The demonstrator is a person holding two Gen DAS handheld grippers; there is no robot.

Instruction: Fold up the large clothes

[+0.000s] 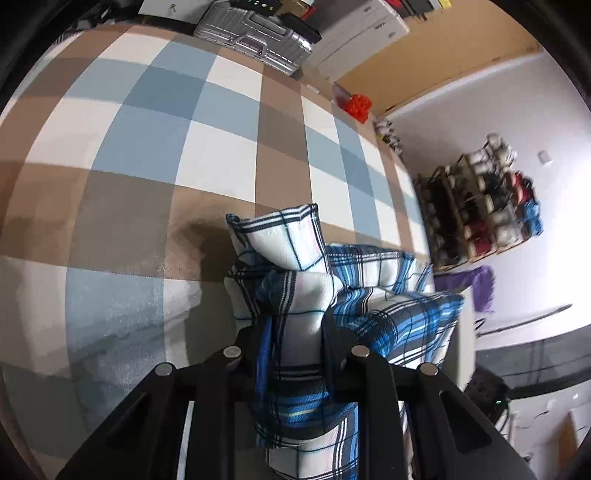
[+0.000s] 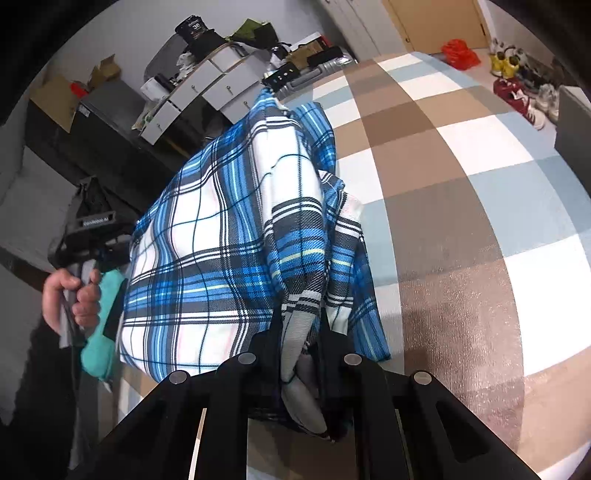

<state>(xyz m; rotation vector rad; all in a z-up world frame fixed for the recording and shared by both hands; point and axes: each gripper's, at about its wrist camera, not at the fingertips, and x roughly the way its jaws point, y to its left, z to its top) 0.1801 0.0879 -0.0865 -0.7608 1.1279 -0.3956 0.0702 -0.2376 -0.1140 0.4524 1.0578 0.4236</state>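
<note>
Plaid shirt (image 2: 221, 229): blue, white and black check, woven cotton look, bunched and lifted off the bed. In the right wrist view it hangs as a broad sheet across the centre and left of the frame, with loose layers overlapping on its right side. In the left wrist view the shirt (image 1: 373, 295) fills the lower centre, a rolled edge and what looks like a cuff or corner standing up above the jaws.

Progress, as a judgement: early to middle. You have both ends in hand, but no flat, squared fold shows anywhere. The cloth is rumpled and doubled loosely. Laying it out, smoothing and the actual folds all seem left to do.

Left gripper (image 1: 295, 328): jaws closed on a thick bundle of the shirt, fabric squeezed between the pads and spilling below them. Right gripper (image 2: 299, 325): jaws clamped on a narrow gathered strip of the shirt, nearly shut.

Your hand (image 2: 70, 299) shows at the left edge of the right wrist view, wrapped round the other tool's handle.

Beneath: bed with a checked cover (image 1: 147, 147) of tan, pale blue and white squares. Beyond it, a silver suitcase (image 1: 255, 33) at the top of the frame and a shoe rack (image 1: 480, 199) at the right.
</note>
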